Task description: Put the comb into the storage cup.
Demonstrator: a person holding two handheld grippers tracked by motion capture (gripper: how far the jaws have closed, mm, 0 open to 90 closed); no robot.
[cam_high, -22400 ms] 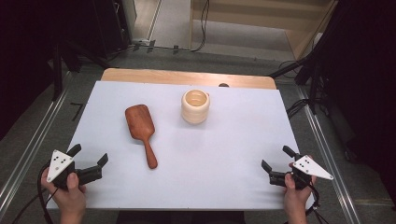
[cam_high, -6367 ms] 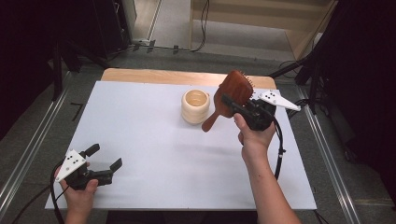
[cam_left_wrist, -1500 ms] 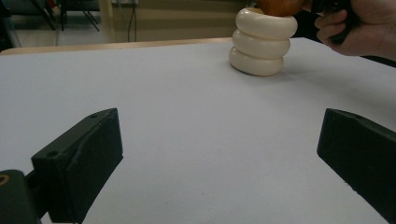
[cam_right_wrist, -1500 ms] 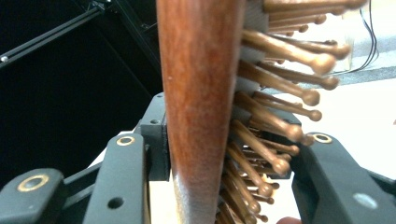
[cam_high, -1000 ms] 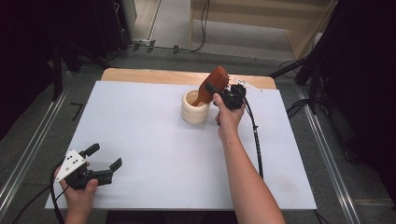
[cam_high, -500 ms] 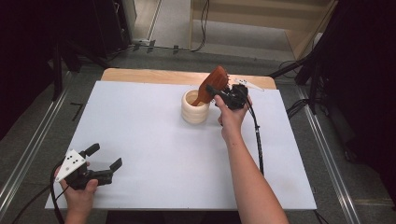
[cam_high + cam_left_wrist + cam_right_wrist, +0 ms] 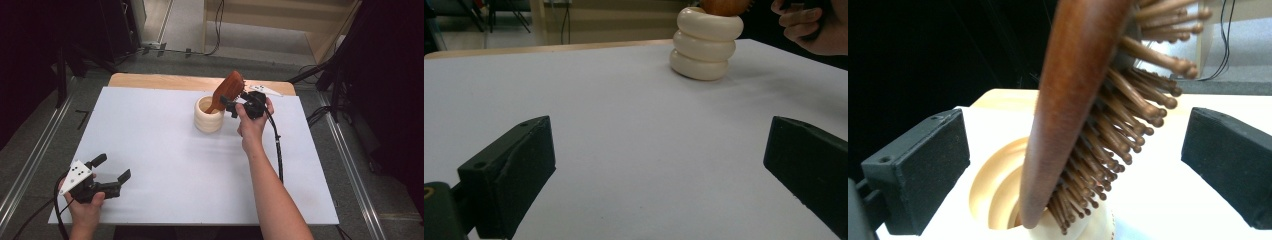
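Lab: white table (image 7: 150, 125), floor rails (image 7: 30, 165), cables (image 7: 218, 20).

Hairbrush (image 7: 229, 90): reddish-brown polished wood back; bristles (image 7: 1128, 130) a lighter brown wood with rounded tips. Holder (image 7: 208, 115): cream to ivory outside, three stacked rings, plain, no pattern; inside wall (image 7: 998, 195) pale yellowish tan. Table cover (image 7: 160, 165): plain white, unmarked; light wood strip (image 7: 150, 80) along its far edge. Left gripper (image 7: 111, 173): black body, pale grey plate (image 7: 76, 175) with small black dots. Right gripper (image 7: 233, 102): black, pale grey plate (image 7: 262, 90), black cable (image 7: 278, 150).
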